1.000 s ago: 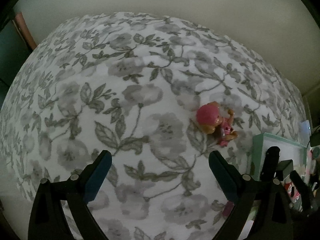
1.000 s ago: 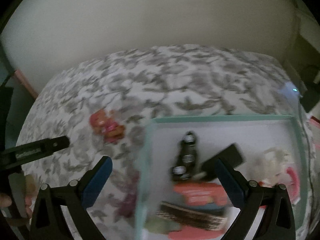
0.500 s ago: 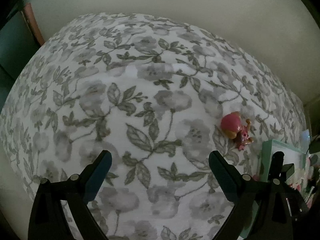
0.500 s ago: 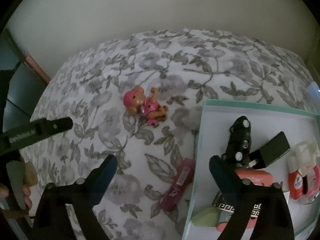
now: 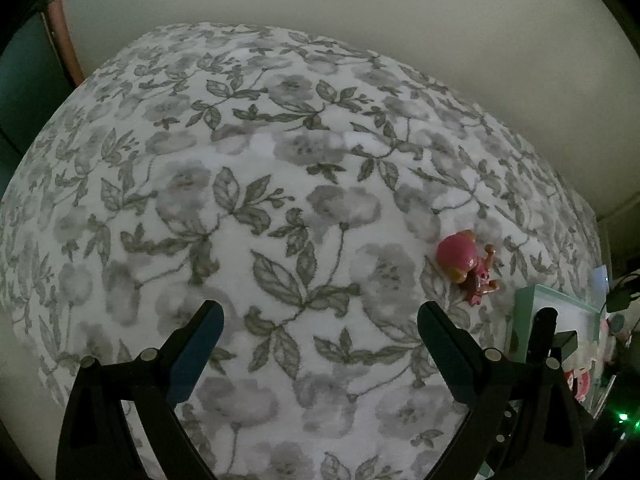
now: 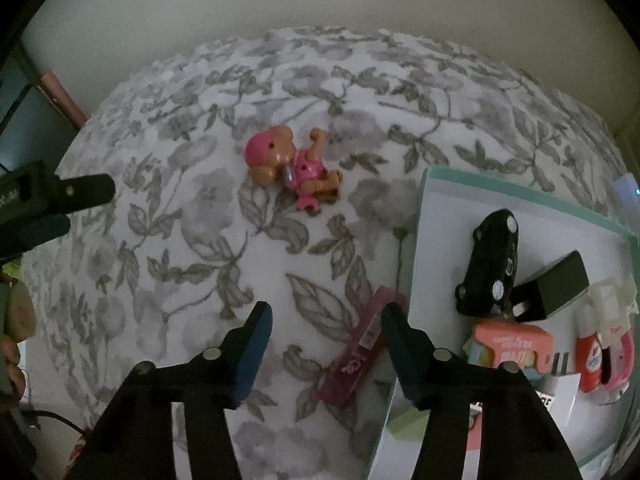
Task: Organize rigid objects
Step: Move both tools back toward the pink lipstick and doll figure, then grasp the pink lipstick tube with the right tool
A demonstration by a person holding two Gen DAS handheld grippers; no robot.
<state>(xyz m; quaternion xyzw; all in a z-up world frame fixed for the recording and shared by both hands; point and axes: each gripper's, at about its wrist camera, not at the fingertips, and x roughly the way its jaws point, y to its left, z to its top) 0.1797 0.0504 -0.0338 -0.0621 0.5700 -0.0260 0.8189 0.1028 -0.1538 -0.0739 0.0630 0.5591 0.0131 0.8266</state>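
On the grey floral bedspread (image 6: 192, 240), the right hand-held gripper (image 6: 326, 330) is closing, nothing yet pinched, beside a flat pink plastic case (image 6: 362, 346). Well apart, the left hand-held gripper (image 5: 320, 332) hangs released and empty.

Floral-patterned bed (image 6: 192, 240) carrying three things: pink-capped toy figure (image 6: 294, 168) well ahead of the right tongs (image 6: 326, 322), pink flat box (image 6: 362, 348) just between them, mint-rimmed tray (image 6: 418, 248) beside, rightward.
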